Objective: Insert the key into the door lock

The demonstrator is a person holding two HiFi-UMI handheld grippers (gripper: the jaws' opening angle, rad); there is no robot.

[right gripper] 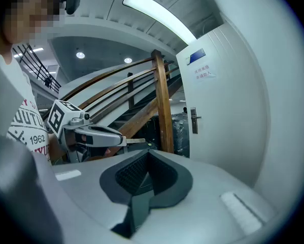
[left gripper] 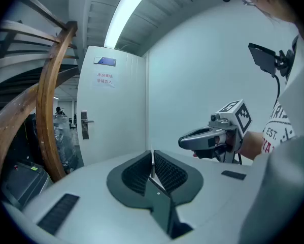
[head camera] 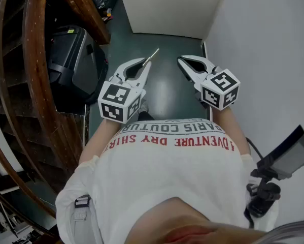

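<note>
We face the door (left gripper: pixel 111 111) at the end of a narrow floor strip (head camera: pixel 167 93). The wall (head camera: pixel 263 44) runs along our right and the stair railing (head camera: pixel 21 85) curves up on our left, with a case (head camera: pixel 73 60) under it. The handle plate (left gripper: pixel 84 124) sits at the door's left edge, with a notice (left gripper: pixel 104 79) above it. The left gripper (head camera: pixel 145 62) and right gripper (head camera: pixel 182 60) are side by side, apart. The key (head camera: pixel 153 55) sits between the left jaws and sticks out ahead.
</note>
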